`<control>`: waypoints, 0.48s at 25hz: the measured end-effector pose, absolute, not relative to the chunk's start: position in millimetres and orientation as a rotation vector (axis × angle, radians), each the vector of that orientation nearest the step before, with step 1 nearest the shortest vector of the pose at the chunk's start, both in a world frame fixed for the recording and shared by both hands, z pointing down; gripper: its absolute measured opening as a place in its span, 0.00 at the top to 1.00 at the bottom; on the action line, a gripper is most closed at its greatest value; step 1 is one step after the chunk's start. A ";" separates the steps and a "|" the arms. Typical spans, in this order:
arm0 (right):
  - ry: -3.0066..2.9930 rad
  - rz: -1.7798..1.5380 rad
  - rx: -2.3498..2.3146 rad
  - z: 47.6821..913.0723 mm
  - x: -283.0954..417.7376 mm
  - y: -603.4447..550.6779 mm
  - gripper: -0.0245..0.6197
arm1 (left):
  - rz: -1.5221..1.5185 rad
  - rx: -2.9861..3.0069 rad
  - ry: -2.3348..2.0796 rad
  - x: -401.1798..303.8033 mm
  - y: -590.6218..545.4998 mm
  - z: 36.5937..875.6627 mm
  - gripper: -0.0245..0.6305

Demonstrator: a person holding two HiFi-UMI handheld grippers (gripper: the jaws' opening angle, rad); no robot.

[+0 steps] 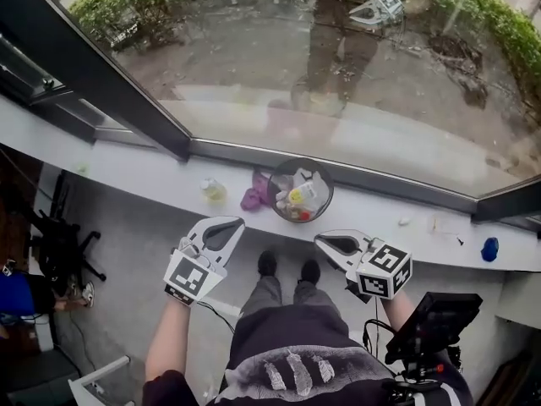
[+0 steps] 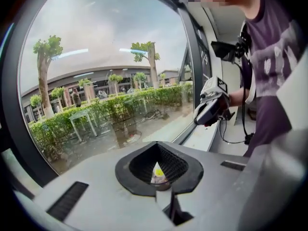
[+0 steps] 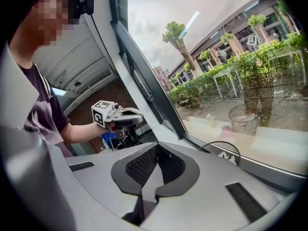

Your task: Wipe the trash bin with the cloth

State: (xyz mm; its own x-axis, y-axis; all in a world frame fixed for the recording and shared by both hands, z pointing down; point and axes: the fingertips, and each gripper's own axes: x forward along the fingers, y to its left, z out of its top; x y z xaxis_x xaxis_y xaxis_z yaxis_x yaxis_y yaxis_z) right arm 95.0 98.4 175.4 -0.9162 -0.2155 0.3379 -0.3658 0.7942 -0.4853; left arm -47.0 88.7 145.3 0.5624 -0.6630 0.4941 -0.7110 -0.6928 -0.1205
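White sill [image 1: 144, 176] below a large window [image 1: 355, 74], seen from your head view. The bin [image 1: 330, 191] stands upright on the sill just beside the window frame, ahead of you and between your two grippers. Its mouth faces straight up at the head camera, so it reads as a circle with litter inside. Its long axis runs vertically, and its height cannot be judged from above. The cloth [image 1: 253, 196], purple and crumpled, lies on the sill touching the bin's left side.

Your left gripper [image 1: 226, 227] and right gripper [image 1: 325, 242] hang over the floor just short of the sill, both aimed toward the bin and apart from it. Each gripper's fingers are pressed together with nothing between them.

Only the head view shows the cloth and the whole bin. The left gripper view shows just a sliver of the bin's litter, with a yellow spot, through the hollow behind the closed tips [image 2: 158, 171]. It also shows your right gripper [image 2: 207, 117] off to the side. The right gripper view shows the bin only as a thin dark arc of rim [image 3: 219, 142] over its jaw, and your left gripper [image 3: 129, 118] beyond.
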 end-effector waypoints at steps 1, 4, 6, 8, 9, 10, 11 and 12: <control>-2.705 0.816 0.456 180.9 95.9 94.9 0.96 | 0.841 2.688 -1.171 -51.2 81.3 159.4 0.97; -2.652 0.814 0.488 196.3 98.2 84.2 0.96 | 0.985 2.679 -1.066 -62.0 64.2 206.6 0.97; -2.605 0.800 0.525 206.8 97.4 75.8 0.96 | 1.073 2.674 -0.966 -70.4 55.3 243.2 0.97; -2.540 0.790 0.572 218.1 98.7 68.7 0.96 | 1.164 2.648 -0.860 -78.6 47.8 285.4 0.96; -2.505 0.791 0.596 223.1 99.5 65.8 0.96 | 1.212 2.630 -0.806 -82.6 43.9 307.3 0.93; -2.476 0.794 0.618 227.8 99.0 62.2 0.96 | 1.263 2.613 -0.756 -87.5 38.4 328.4 0.82; -2.455 0.798 0.640 232.6 96.8 57.3 0.96 | 1.316 2.597 -0.710 -93.8 30.8 348.3 0.67; -2.437 0.799 0.661 238.1 93.5 51.1 0.96 | 1.373 2.583 -0.669 -100.7 21.8 367.1 0.51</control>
State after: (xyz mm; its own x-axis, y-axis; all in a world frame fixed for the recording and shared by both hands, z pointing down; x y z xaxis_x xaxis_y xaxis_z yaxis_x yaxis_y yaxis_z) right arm 93.5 51.1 238.1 -0.7638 -0.2894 0.5769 -0.5748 0.7116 -0.4041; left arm -100.7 21.8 367.1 0.4844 -0.3180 0.8150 -0.4461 -0.8912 -0.0825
